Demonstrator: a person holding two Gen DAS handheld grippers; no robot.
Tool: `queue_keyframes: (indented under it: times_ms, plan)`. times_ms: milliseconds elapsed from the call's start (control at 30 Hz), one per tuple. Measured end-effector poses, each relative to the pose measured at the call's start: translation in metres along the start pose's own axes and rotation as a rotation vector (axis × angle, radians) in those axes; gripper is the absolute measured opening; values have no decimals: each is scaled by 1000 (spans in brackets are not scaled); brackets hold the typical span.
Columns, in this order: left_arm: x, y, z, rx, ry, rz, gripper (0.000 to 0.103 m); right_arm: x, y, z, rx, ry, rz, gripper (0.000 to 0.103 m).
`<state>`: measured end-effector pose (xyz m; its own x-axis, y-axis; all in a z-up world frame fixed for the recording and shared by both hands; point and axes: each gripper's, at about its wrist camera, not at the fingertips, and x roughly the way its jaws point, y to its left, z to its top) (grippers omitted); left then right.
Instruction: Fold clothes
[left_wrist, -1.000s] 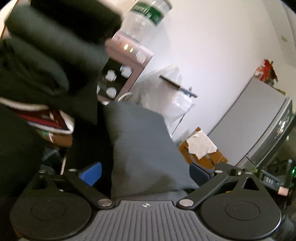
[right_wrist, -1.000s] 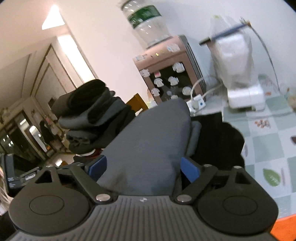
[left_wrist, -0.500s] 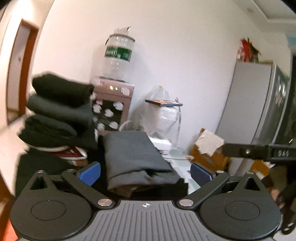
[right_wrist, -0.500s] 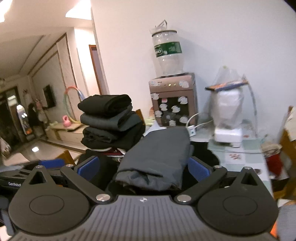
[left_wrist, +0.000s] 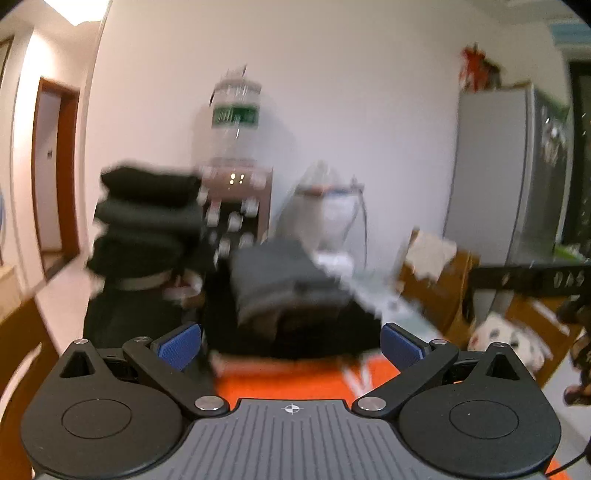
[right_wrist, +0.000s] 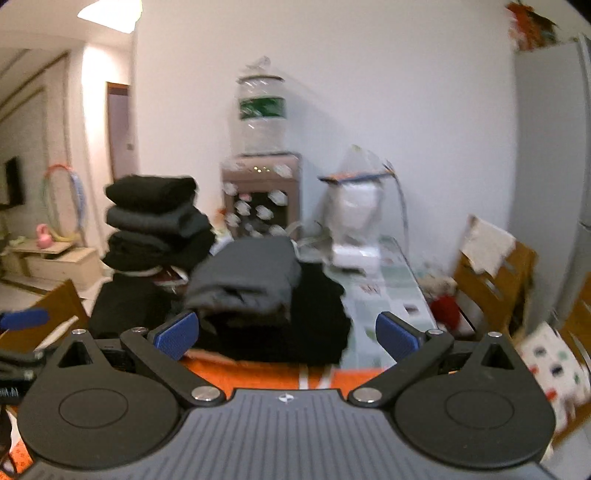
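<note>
A folded grey garment (right_wrist: 245, 280) lies on top of a black garment (right_wrist: 317, 325) on the table; it also shows, blurred, in the left wrist view (left_wrist: 284, 284). A stack of folded dark clothes (right_wrist: 155, 221) stands to its left, also in the left wrist view (left_wrist: 147, 218). My left gripper (left_wrist: 291, 349) is open and empty, held back from the grey garment. My right gripper (right_wrist: 286, 339) is open and empty, also back from it. The left gripper's blue tip (right_wrist: 24, 319) shows at the right wrist view's left edge.
An orange mat (right_wrist: 266, 373) covers the near table. A water dispenser (right_wrist: 262, 192) with a bottle stands against the back wall. A white bagged appliance (right_wrist: 356, 206) sits to its right. Wooden chairs (right_wrist: 491, 280) and a grey fridge (left_wrist: 509, 177) are on the right.
Both grippers have let go of the grey garment and pulled back and up from it. The garment now rests folded on the black one. Both views are blurred.
</note>
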<state>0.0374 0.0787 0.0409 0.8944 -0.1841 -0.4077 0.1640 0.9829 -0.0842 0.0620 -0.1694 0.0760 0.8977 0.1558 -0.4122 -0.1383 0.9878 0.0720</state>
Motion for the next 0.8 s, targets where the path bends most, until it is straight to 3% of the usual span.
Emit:
queue_keyframes:
  times_ms: [100,367,567,800]
  plan:
    - [2,4,-26,-5,108,-38,103,-9,5,-26,32,29,-69,103]
    - [16,-2,-62,35,273,-90,103,-26,10,-105,74,153,-198,103]
    - [13,-14,-72,45,316,-113,103,-32,14,-140,113,208,-222,103]
    - [7,-28,-81,88,336,-150,103,-31,12,-151,143,245,-226,103]
